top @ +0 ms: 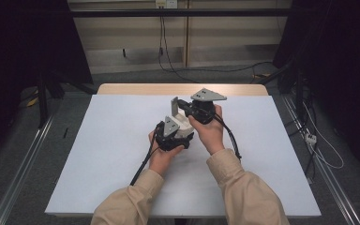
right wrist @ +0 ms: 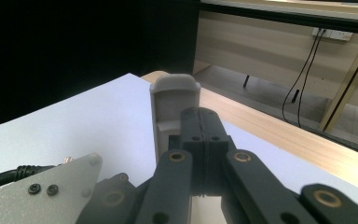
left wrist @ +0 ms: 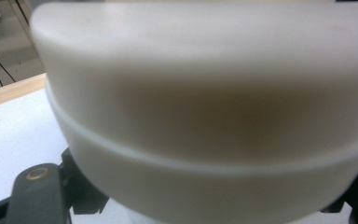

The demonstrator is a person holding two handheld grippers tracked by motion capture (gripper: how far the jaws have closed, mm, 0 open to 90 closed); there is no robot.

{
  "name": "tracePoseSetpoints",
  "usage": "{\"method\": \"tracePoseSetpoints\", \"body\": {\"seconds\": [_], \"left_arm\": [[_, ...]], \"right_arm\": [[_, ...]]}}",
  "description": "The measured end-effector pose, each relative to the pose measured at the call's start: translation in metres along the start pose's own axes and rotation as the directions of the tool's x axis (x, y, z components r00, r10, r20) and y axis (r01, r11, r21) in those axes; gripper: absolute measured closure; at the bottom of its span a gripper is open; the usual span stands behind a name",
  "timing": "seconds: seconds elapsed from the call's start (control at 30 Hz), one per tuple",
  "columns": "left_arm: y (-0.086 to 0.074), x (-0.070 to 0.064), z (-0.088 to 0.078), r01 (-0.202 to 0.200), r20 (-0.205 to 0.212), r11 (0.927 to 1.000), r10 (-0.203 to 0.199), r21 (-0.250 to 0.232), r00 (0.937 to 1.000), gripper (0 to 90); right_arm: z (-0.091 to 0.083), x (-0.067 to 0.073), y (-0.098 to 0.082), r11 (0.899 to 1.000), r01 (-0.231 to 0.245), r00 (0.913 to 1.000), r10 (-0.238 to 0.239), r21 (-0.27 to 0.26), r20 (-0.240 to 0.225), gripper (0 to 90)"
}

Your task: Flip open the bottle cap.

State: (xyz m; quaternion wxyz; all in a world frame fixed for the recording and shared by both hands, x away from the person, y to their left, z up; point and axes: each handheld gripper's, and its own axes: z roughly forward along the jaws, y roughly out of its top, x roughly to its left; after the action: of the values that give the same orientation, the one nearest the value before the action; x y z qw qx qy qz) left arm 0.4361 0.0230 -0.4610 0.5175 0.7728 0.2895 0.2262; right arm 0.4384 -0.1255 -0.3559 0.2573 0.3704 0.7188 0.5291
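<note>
At the bottom of the high view two beige sleeves (top: 243, 197) come up to two hands at mid-frame over the counter (top: 103, 154), a smooth white sheet on pale wood. The left gripper (top: 180, 137), matte black with a grey three-cornered plate, has its jaws clenched on the one white box (top: 183, 125), a smooth plastic thing with rounded corners; in the left gripper view it looms close and blurred, a thin seam running round its curved wall. Just above and right of it, the right gripper (top: 182, 104) has its jaws pressed together beside the box's upright lid (top: 174, 105), a flat, round-topped flap; whether they pinch its edge I cannot tell.
</note>
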Motion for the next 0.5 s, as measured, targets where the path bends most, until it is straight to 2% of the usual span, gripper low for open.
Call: {"method": "tracePoseSetpoints", "body": {"seconds": [0.5], "left_arm": [[-0.0002,0.0002,0.0003,0.019,0.003,0.9998,-0.019,-0.003,0.9998,18.8]], "right_arm": [[0.0074,0.0002,0.0032,1.000,0.002,1.0000,-0.002,0.007,-0.008,90.0]]}}
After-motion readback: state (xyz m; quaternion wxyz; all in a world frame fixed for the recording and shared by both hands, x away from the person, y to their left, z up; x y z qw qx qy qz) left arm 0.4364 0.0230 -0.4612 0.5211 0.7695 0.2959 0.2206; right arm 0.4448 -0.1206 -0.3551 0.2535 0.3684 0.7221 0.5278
